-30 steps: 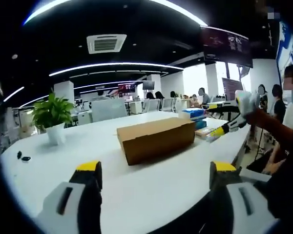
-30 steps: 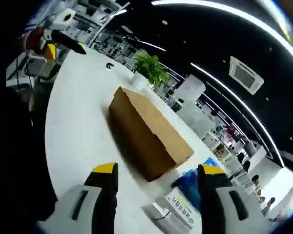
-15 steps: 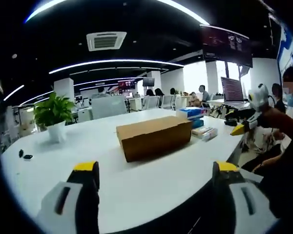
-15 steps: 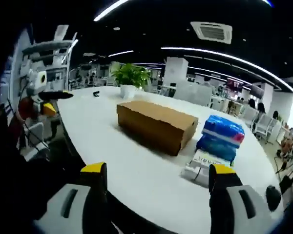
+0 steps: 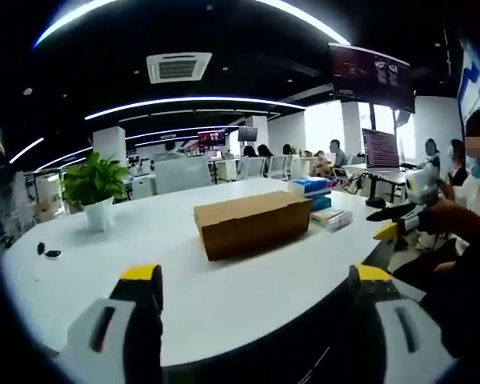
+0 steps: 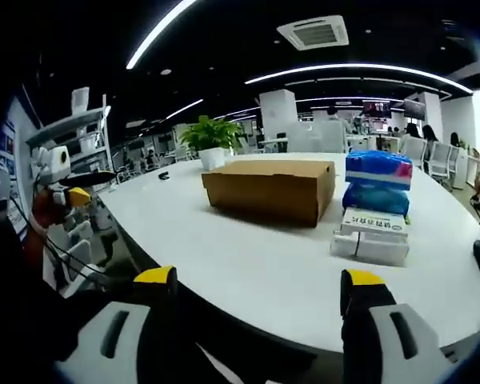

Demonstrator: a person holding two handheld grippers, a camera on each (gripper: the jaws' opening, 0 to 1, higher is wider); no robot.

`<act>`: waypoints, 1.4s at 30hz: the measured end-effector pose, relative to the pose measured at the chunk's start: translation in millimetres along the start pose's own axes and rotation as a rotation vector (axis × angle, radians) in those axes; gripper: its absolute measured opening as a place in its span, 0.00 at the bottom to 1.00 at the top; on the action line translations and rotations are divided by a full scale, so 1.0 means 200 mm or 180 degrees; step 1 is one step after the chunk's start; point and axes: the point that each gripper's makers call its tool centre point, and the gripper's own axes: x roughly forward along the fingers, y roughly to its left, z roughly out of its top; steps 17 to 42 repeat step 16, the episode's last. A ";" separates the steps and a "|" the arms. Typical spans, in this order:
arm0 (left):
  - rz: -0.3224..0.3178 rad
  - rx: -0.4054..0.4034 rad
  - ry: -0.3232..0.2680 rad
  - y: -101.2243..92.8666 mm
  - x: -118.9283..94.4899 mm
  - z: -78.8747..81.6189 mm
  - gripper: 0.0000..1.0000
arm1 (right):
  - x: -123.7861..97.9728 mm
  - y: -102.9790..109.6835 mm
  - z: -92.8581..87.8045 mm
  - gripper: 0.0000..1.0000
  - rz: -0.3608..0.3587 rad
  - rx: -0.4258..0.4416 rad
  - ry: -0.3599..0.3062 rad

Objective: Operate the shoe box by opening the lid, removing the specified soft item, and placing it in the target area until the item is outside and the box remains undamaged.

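The brown cardboard shoe box [image 5: 254, 225] sits closed on the white table [image 5: 224, 280], lid down, well apart from both grippers. In the left gripper view the left gripper [image 5: 256, 280] hangs off the table's near edge, jaws spread wide and empty — the right gripper [image 5: 394, 220] shows at the far right, yellow-tipped. In the right gripper view the right gripper's own jaws are spread too, holding nothing. Blue tissue packs [image 6: 378, 182] and a small white box [image 6: 372, 235] lie just beside the shoe box; a potted plant [image 6: 210, 139] stands behind it.

The shoe box [image 6: 270, 187] is plain brown cardboard on a white table [image 6: 248, 264]. Blue packages [image 6: 377, 182] have pink stripes. The plant [image 5: 92, 180] is green, potted white.
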 end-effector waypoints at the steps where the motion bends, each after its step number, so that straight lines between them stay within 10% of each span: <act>1: -0.0014 -0.0013 0.0008 -0.01 0.00 0.00 0.99 | 0.00 -0.01 0.00 0.87 -0.0026 -0.0015 -0.0008; 42: -0.0079 -0.0053 -0.0009 -0.03 0.01 0.01 0.99 | 0.00 0.00 0.04 0.87 -0.0034 -0.0024 -0.0071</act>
